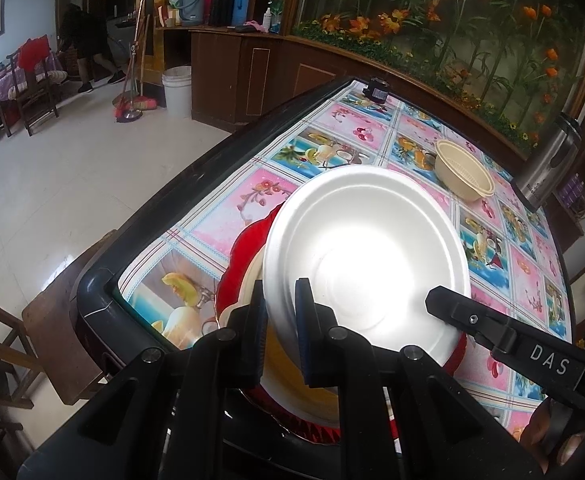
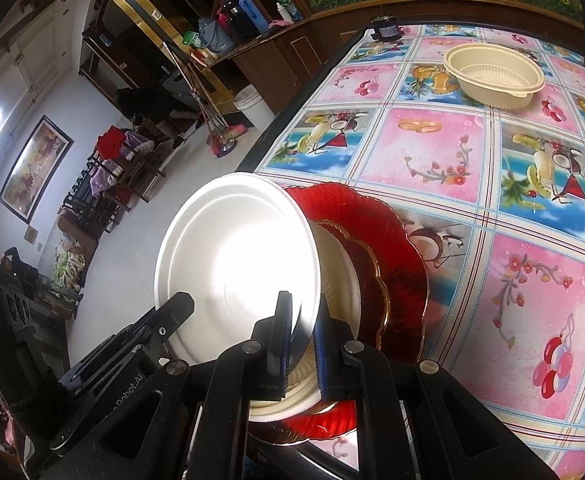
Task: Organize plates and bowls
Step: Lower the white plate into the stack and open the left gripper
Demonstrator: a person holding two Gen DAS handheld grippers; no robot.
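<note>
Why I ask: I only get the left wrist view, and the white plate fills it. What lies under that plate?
Observer: The right wrist view shows a cream ribbed dish under the white plate, sitting on a small gold-edged red plate, which sits on the large red plate.
Operator: Does the right gripper grip the rim from both sides?
Observer: Yes. It is shut on the white plate's rim, with one pad on each face.

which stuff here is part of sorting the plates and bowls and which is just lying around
Part of the job: white plate gripped by left gripper and right gripper; red plates; beige bowl.

Just lying around: flasks, white bucket, broom.
</note>
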